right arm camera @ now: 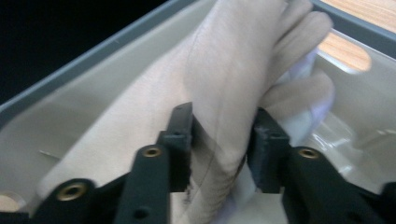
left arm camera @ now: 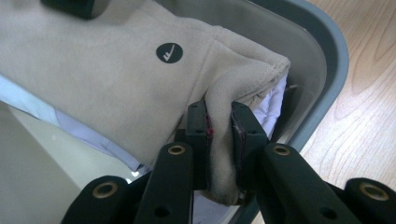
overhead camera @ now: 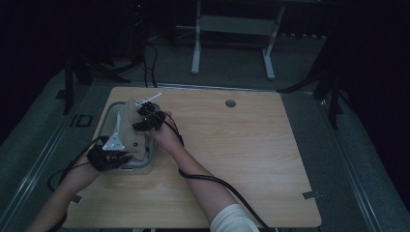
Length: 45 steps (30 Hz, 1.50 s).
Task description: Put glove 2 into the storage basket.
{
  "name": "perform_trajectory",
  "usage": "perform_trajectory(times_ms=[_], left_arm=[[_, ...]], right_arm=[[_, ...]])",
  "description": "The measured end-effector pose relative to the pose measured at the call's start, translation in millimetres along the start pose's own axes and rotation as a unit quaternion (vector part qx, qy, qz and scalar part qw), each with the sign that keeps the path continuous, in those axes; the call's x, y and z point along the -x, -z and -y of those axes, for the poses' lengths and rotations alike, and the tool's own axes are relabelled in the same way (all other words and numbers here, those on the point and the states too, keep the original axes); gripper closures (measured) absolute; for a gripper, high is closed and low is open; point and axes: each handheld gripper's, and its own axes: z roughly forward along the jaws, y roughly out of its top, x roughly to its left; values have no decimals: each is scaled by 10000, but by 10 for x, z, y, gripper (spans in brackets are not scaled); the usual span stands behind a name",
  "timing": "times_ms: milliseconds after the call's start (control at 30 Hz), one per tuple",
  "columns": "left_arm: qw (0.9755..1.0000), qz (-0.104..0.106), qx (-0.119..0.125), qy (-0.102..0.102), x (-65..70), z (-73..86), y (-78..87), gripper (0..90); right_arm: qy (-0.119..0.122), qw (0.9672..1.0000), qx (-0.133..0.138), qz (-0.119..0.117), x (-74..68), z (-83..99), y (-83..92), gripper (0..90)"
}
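A beige cloth [overhead camera: 126, 126] with a pale lining lies bunched in a grey tub [overhead camera: 145, 167] at the table's left. My left gripper [overhead camera: 124, 155] is at the tub's near end. In the left gripper view, my left gripper [left arm camera: 219, 126] is shut on a fold of the cloth [left arm camera: 116, 70] by the tub's rim [left arm camera: 336, 60]; a round black tick mark [left arm camera: 169, 52] shows on the fabric. My right gripper [overhead camera: 138, 125] reaches into the tub's middle. In the right gripper view, my right gripper [right arm camera: 224, 126] has its jaws apart, with a thick fold of the cloth [right arm camera: 224, 70] sitting loosely between them.
The wooden table [overhead camera: 241, 145] stretches bare to the right, with a round cable hole [overhead camera: 230, 103] near its far edge. Black cables trail off the near edge from both hands. A white desk frame [overhead camera: 232, 24] stands on the floor behind.
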Motion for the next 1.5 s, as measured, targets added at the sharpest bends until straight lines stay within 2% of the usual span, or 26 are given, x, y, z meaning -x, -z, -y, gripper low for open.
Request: perform_trajectory(times_ms=[33, 167, 300, 333, 400, 433, 500, 600, 767, 833, 867, 900, 933, 1000, 1133, 1267, 1500], left_arm=[[10000, 19, 23, 30, -7, 6, 0, 793], [9996, 85, 106, 245, -18, 16, 12, 733], [9987, -26, 258, 441, -14, -15, 80, 500], [9980, -138, 300, 534, -10, -29, 103, 434], [9970, -404, 332, 571, 4, -58, 148, 260], [9962, -515, 343, 612, 9, -69, 174, 203], [9950, -500, 457, 738, -3, -74, 221, 148], [9914, -412, 802, 951, -5, -92, 290, 147], [9864, -184, 1212, 1093, 78, -182, 304, 147], [9866, -186, 1260, 1015, 134, -232, 280, 147], [9865, -68, 1327, 958, 206, -292, 246, 147], [9865, -68, 1327, 958, 206, -292, 246, 147], [9864, 8, 1355, 930, 241, -321, 228, 147], [9863, 66, 1415, 843, 309, -377, 203, 147], [9842, 272, 1567, 777, 423, -474, 151, 147], [9846, 397, 1574, 653, 535, -555, 75, 147], [9804, 655, 1751, 629, 748, -633, -78, 147]], right_arm=[[0, 10000, 0, 0, 0, 0, 0, 579], [-37, 9999, 134, 30, 49, 9, 118, 462], [30, 9996, 251, 98, 71, -7, 283, 359], [33, 9996, 265, 72, 74, -9, 313, 340], [119, 9993, 347, 111, 69, -5, 396, 293], [156, 9991, 387, 98, 64, 2, 438, 281], [233, 9989, 418, 6, 63, 26, 513, 215], [311, 9986, 422, -51, 55, 81, 588, 181], [533, 9979, 364, -24, 47, 225, 674, 152], [614, 9975, 363, 9, 51, 290, 707, 148], [638, 9973, 365, 14, 53, 326, 727, 145], [638, 9973, 365, 14, 53, 326, 727, 145], [705, 9970, 327, 56, 74, 400, 767, 146], [702, 9970, 317, 52, 101, 459, 804, 144], [744, 9967, 301, 112, 163, 577, 890, 144], [768, 9964, 318, 176, 205, 691, 973, 145], [747, 9967, 248, 224, 326, 900, 1087, 148]])
